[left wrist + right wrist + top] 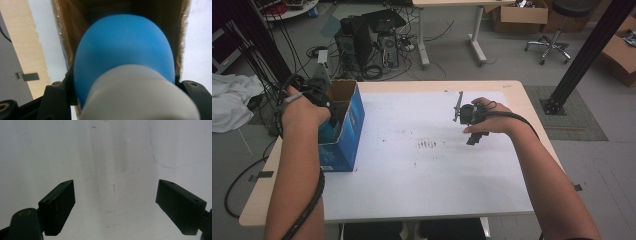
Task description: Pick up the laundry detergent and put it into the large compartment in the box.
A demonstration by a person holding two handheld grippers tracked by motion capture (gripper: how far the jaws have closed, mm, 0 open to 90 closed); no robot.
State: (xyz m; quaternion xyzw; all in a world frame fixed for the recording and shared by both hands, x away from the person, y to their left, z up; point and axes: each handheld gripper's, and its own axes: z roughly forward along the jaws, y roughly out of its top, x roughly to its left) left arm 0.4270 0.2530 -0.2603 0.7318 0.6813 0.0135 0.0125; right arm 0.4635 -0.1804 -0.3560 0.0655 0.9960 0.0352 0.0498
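Observation:
My left gripper [124, 83] is shut on a blue rounded object [122, 47] with a pale grey end nearest the camera; its jaws press on both sides. It hangs in the open top of a blue cardboard box [353, 117], whose brown inner walls [62, 32] surround it. In the high view the left hand and gripper [318, 100] sit over the box's opening at the table's left, and the hand hides the jaws. My right gripper [472, 131] hovers right of centre over the white sheet [412, 170], open, with nothing between its fingers [58, 205].
The white sheet [112, 152] covers most of the wooden table [262, 200], with faint pen marks near its middle. A cable trails from each gripper along the forearms. Beyond the far edge stand computer towers [367, 42], cables and a black post [582, 60].

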